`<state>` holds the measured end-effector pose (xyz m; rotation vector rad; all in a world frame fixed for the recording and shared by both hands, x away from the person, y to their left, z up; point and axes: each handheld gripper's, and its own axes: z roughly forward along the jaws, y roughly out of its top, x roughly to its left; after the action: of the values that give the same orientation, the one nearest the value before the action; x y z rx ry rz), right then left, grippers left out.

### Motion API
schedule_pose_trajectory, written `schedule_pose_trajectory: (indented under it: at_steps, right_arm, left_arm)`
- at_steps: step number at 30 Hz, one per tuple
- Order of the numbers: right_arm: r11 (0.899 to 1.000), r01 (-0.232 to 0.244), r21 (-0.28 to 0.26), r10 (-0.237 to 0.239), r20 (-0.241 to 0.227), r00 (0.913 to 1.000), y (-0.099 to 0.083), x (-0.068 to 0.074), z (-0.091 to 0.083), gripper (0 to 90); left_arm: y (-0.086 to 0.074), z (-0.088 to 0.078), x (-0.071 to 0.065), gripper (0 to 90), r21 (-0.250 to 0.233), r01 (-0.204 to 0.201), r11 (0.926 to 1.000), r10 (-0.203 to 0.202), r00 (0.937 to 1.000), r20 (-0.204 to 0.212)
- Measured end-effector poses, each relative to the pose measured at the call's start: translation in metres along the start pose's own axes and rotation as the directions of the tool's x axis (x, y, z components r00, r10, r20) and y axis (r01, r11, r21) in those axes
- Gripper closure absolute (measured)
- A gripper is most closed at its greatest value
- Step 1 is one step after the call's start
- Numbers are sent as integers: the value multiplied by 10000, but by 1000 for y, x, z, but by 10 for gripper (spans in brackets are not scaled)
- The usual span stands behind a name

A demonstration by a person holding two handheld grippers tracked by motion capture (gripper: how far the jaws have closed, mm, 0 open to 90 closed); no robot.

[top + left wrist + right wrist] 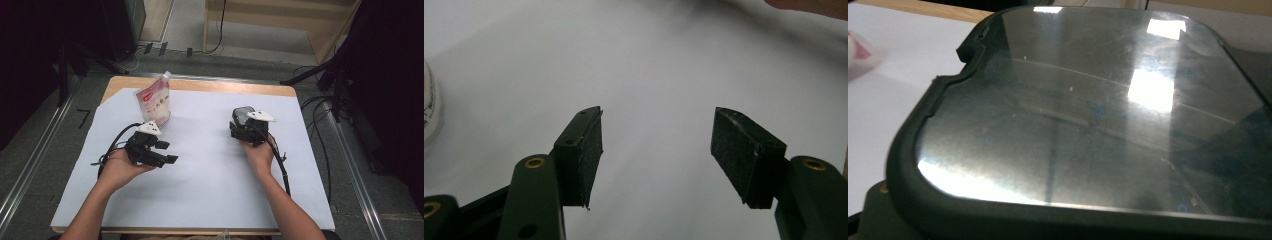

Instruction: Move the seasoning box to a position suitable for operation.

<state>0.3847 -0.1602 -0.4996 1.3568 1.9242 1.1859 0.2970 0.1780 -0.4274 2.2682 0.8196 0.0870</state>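
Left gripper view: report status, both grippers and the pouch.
Left gripper open, fingers over bare white sheet. Right gripper by dark glossy screen, state unclear. Pouch upright, untouched.

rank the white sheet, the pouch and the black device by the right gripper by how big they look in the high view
1. White sheet, by far the largest; it covers most of the table.
2. Pouch, standing upright.
3. Black device, though the right hand-held gripper hides part of it, so this last ranking is unsure.
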Motion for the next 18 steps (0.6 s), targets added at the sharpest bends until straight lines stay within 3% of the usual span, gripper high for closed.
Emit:
schedule_pose_trajectory:
  at_steps: [6, 18]
  right_arm:
    - [9998, 179, 109, -172, -598, 9981, 0, 16, -7, 152]
    - [9966, 768, 315, -688, -2046, 9764, -8, 63, -27, 152]
  left_arm:
    - [4, 2, 2, 381, -33, -55, 10000, 55, 10000, 77]
    - [10, 6, 8, 384, -112, 24, 9999, -21, 9998, 193]
